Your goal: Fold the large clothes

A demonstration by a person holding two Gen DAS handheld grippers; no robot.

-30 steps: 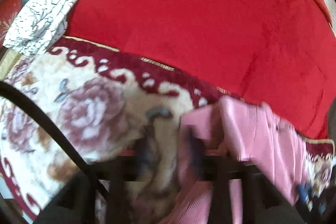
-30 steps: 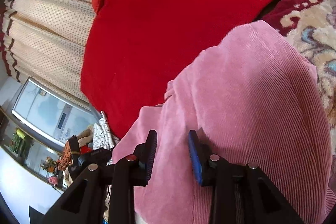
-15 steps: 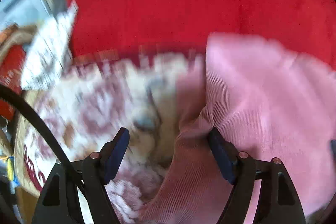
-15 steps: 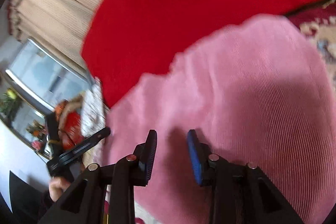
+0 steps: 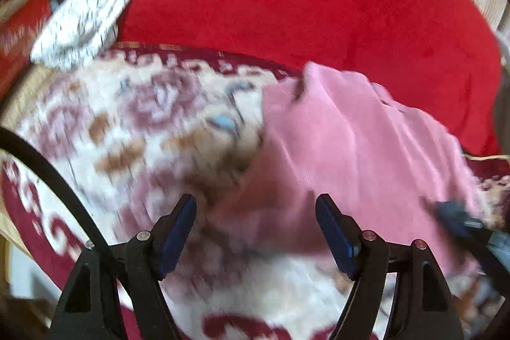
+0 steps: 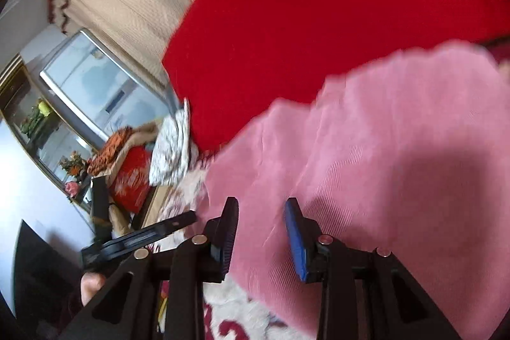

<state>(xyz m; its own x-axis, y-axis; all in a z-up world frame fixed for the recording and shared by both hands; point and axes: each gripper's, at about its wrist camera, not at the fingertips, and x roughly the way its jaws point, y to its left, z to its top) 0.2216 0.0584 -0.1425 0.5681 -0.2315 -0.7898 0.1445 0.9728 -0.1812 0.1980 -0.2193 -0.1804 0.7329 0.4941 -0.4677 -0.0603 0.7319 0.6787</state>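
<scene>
The pink corduroy garment (image 5: pixel 344 148) lay on the floral blanket (image 5: pixel 134 123), its far edge touching the red blanket (image 5: pixel 302 5) at 12 o'clock. In the left wrist view it occupied the 3 o'clock half of the frame. The left gripper (image 5: pixel 255 231) stood wide, jaws having just opened, pads clear of the cloth; the garment's near edge lay between and below them, blurred. The right gripper (image 6: pixel 261 238) stood narrow over the garment (image 6: pixel 366 164); whether its pads pinched the cloth could not be told. A patterned white pillow (image 5: pixel 86 18) lay at 10 o'clock, well apart.
</scene>
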